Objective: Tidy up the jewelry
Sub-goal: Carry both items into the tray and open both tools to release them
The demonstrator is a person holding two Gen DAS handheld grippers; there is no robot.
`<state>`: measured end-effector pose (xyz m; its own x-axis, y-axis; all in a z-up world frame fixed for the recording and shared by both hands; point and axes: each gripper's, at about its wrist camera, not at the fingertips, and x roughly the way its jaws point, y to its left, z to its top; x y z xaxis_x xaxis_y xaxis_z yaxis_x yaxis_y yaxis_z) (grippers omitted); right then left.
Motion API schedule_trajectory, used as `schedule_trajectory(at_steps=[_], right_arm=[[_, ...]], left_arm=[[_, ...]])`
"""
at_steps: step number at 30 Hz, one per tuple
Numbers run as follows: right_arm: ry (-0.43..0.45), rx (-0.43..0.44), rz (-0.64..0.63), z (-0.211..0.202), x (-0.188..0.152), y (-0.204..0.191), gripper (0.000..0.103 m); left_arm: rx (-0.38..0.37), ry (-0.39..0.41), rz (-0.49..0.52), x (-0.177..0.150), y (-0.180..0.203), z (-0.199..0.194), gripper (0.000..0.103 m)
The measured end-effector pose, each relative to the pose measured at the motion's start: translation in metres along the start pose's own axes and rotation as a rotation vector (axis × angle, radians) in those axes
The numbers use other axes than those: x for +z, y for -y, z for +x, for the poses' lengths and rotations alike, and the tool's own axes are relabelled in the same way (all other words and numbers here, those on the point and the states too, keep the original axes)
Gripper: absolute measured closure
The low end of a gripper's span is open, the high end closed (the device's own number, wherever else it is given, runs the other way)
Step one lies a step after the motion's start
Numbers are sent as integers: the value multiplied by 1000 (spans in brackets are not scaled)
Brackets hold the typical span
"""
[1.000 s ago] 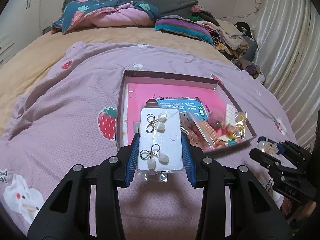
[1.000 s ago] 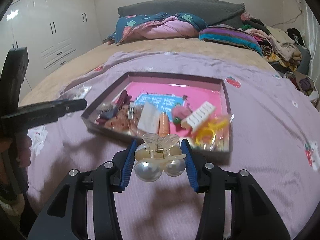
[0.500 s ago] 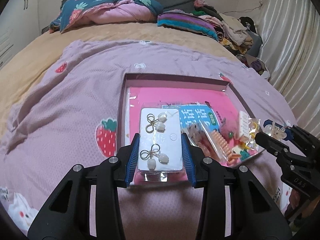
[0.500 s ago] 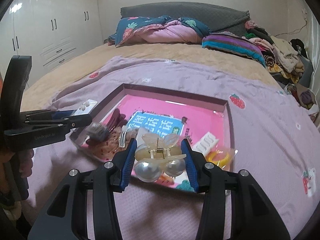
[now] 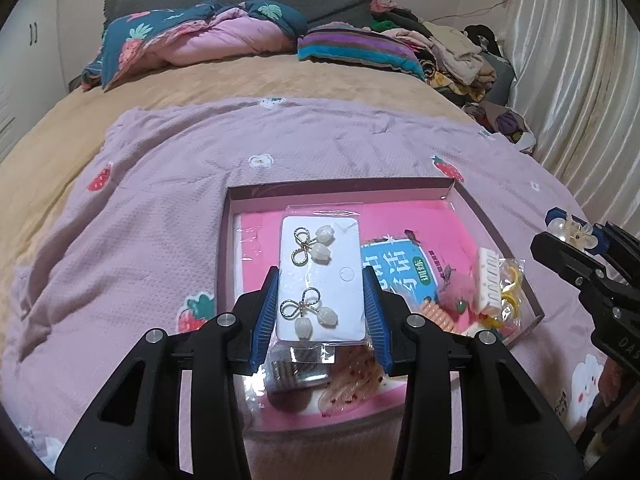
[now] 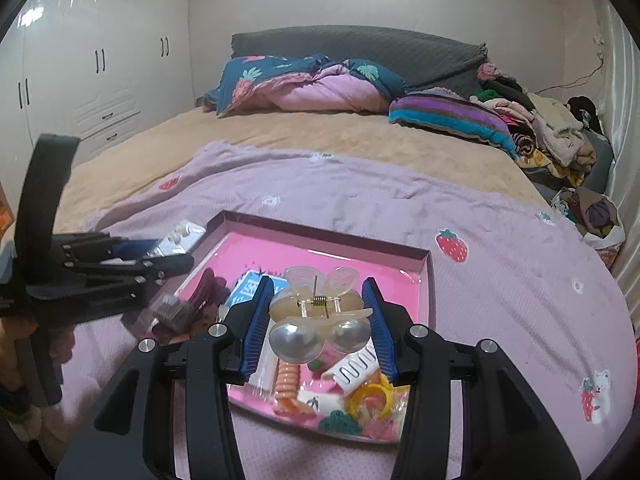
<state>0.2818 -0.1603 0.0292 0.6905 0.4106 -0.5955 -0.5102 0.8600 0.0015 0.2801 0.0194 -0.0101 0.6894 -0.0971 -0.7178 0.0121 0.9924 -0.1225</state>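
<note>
- While you hold both grippers over the tray [image 5: 496,216], your left gripper [image 5: 322,312] is clamped on an earring card [image 5: 322,276] in a clear sleeve, above the tray's near left part.
- Your right gripper [image 6: 318,320] is clamped on a pearl claw clip [image 6: 318,320] above the tray's [image 6: 430,280] near edge.
- Inside the tray lie a white comb [image 5: 488,280], yellow rings [image 5: 510,300] in a bag, an orange coil tie [image 6: 286,384] and a dark red clip [image 6: 208,284].
- Your left gripper hides the near corner; the items under it are hard to make out.
- You can see Chinese characters on the blue label [image 5: 396,268], partly covered.
</note>
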Motion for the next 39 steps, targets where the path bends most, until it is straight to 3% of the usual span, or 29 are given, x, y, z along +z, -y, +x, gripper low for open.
schedule_trajectory(at_steps=[12,28,31,39], right_arm=[[-89,27,-24,47,-25,-10,59],[-153,60,-71,73,-51,-31,58],[-159,60,-82,74,-53,-34,49],[-162,32,-102,67,-55,-36,41]], left_arm=[[-6,-68,-21,-18,-6,30,70],[-9,-81,-38,-23,-10,35,68],[-11,-82,-38,-24,-10,36,66],[-33,-94,-36,-22,-6,37,60]])
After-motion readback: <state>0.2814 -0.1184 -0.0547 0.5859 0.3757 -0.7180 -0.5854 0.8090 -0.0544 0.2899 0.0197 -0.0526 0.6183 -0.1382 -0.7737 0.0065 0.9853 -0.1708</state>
